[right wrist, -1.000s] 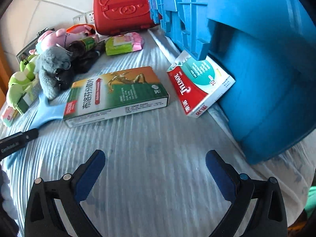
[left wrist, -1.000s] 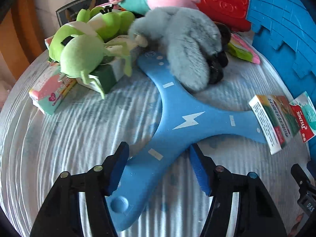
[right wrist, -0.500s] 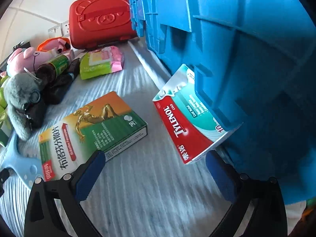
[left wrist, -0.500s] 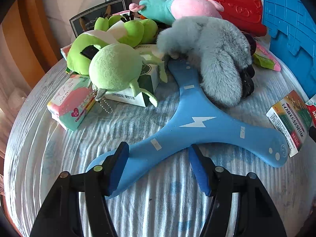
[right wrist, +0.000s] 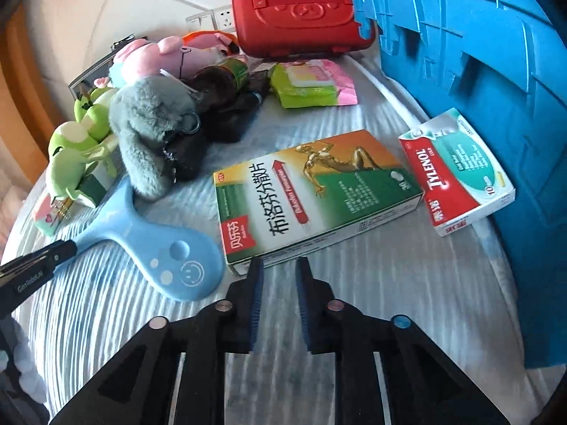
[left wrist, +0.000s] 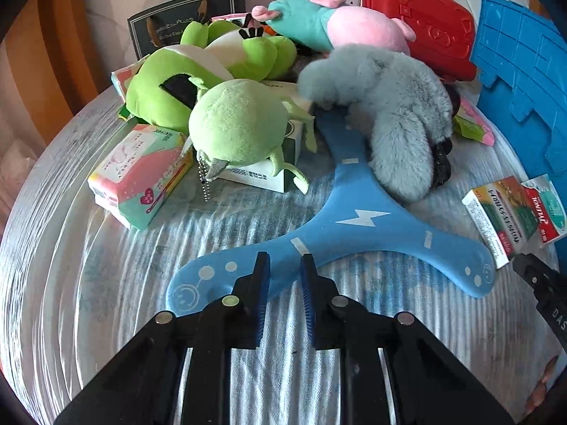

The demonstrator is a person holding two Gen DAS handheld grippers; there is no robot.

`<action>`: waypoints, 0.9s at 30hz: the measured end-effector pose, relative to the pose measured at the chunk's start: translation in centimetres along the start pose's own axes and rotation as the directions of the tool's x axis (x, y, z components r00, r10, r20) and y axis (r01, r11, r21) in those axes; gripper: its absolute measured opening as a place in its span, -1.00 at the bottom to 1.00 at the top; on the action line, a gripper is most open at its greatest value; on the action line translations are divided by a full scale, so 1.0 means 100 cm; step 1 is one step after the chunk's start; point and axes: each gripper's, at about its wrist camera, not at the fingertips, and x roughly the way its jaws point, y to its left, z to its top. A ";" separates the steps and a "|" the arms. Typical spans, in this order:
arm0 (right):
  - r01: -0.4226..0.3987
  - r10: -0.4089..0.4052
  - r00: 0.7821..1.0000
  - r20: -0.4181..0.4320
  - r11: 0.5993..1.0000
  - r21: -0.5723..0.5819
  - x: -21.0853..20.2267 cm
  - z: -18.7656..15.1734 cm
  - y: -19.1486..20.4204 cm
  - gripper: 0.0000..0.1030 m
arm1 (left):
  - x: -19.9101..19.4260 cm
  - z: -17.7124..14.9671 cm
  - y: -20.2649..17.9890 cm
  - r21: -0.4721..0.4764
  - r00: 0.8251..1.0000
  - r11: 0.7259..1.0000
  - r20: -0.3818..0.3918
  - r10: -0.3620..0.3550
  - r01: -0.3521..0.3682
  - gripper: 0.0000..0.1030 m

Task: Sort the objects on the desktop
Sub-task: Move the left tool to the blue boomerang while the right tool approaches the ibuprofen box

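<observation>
A blue three-armed boomerang (left wrist: 358, 219) lies flat on the striped cloth, one arm under a grey plush (left wrist: 389, 106). My left gripper (left wrist: 283, 269) hovers over its near arm, jaws closing to a narrow gap with nothing between them. In the right wrist view a green-and-orange medicine box (right wrist: 312, 191) lies just beyond my right gripper (right wrist: 278, 265), whose jaws are also closing, with nothing between them. A red-and-teal Tylenol box (right wrist: 457, 173) leans against the blue crate (right wrist: 478, 53).
Green plush toys (left wrist: 234, 124), a pink pig plush (left wrist: 340, 24), a pink tissue pack (left wrist: 141, 173), a red case (left wrist: 425, 24) and a wipes pack (right wrist: 312, 85) crowd the far side. The crate walls off the right.
Both grippers went from wide open to nearly closed. The left view drew back along the boomerang arm. The right view swung left from the Tylenol box to the green-and-orange box.
</observation>
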 end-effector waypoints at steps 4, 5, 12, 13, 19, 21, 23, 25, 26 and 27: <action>0.077 -0.077 0.996 0.052 0.997 0.001 -0.011 0.013 0.000 0.05 | -0.023 0.015 -0.014 0.046 0.997 0.997 0.051 -0.057 0.054 -0.53; 0.092 -0.091 0.994 0.056 0.996 0.000 -0.012 0.017 -0.001 0.05 | -0.023 0.019 -0.021 0.060 0.996 0.996 0.049 -0.075 0.072 -0.41; 0.127 -0.128 0.990 0.053 0.992 0.018 -0.009 0.030 -0.013 0.06 | 0.034 0.046 -0.086 0.080 0.989 0.988 -0.073 -0.127 0.133 -0.14; 0.134 -0.134 0.990 0.050 0.991 0.014 -0.008 0.031 -0.014 0.09 | 0.046 0.045 -0.094 0.094 0.988 0.990 -0.120 -0.093 0.105 -0.14; 0.156 -0.155 0.987 0.035 0.987 -0.027 0.004 0.040 -0.022 0.73 | 0.031 0.027 -0.079 0.142 0.995 0.989 -0.101 -0.017 0.032 0.06; 0.137 -0.136 0.990 0.031 0.990 -0.033 0.010 0.045 -0.025 0.74 | 0.025 0.019 -0.057 0.117 0.994 0.993 -0.107 0.014 -0.001 0.23; 0.105 -0.105 0.994 0.004 0.993 -0.055 0.020 0.049 -0.024 0.82 | 0.019 0.009 -0.031 0.078 0.993 0.996 -0.114 0.039 -0.030 0.47; 0.111 -0.112 0.994 -0.003 0.990 -0.086 0.028 0.051 -0.021 0.87 | 0.015 0.002 0.002 -0.014 0.991 1.000 -0.132 0.003 -0.005 0.55; 0.122 -0.122 0.993 0.003 0.987 -0.103 0.031 0.051 -0.020 0.87 | 0.012 -0.001 0.017 -0.054 0.991 0.998 -0.132 -0.019 0.012 0.54; 0.129 -0.128 0.992 0.011 0.985 -0.116 0.034 0.052 -0.019 0.88 | 0.009 -0.004 0.026 -0.065 0.992 0.998 -0.124 -0.009 0.001 0.55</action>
